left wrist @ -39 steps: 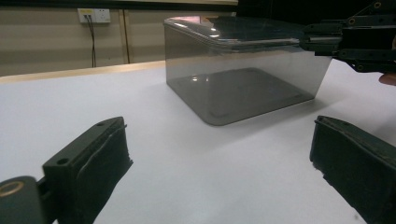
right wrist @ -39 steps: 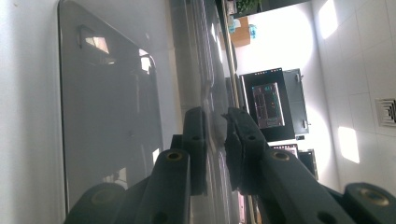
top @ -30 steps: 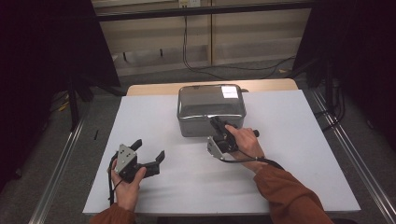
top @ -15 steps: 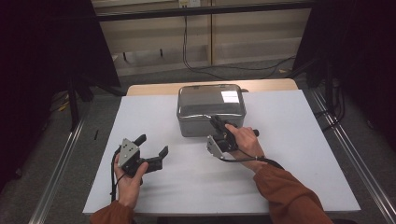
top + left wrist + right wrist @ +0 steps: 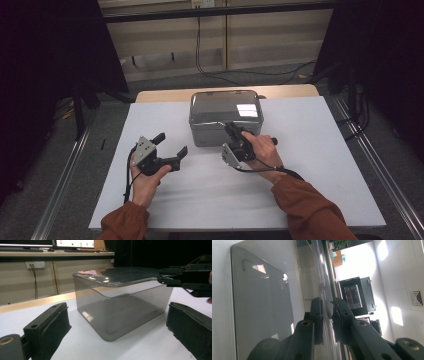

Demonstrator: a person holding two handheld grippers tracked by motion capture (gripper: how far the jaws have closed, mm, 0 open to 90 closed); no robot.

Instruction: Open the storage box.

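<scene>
Smoky, glossy, round-cornered box (image 5: 225, 117). Thin lid rim pinched in right gripper (image 5: 234, 135). Left gripper (image 5: 171, 146) gaping, empty, alongside.

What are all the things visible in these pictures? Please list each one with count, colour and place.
box: one, smoky grey, see-through, far middle of sheet.
lid: one, grey, glossy, on the box.
sheet: one, white, covering the table.
table: one, light wood, edge visible behind sheet.
cables: several, black, on floor behind table.
left gripper: one, black, jaws open, left of box.
right gripper: one, black, shut on lid's near edge.
sleeves: two, rust-orange, bottom of high view.
</scene>
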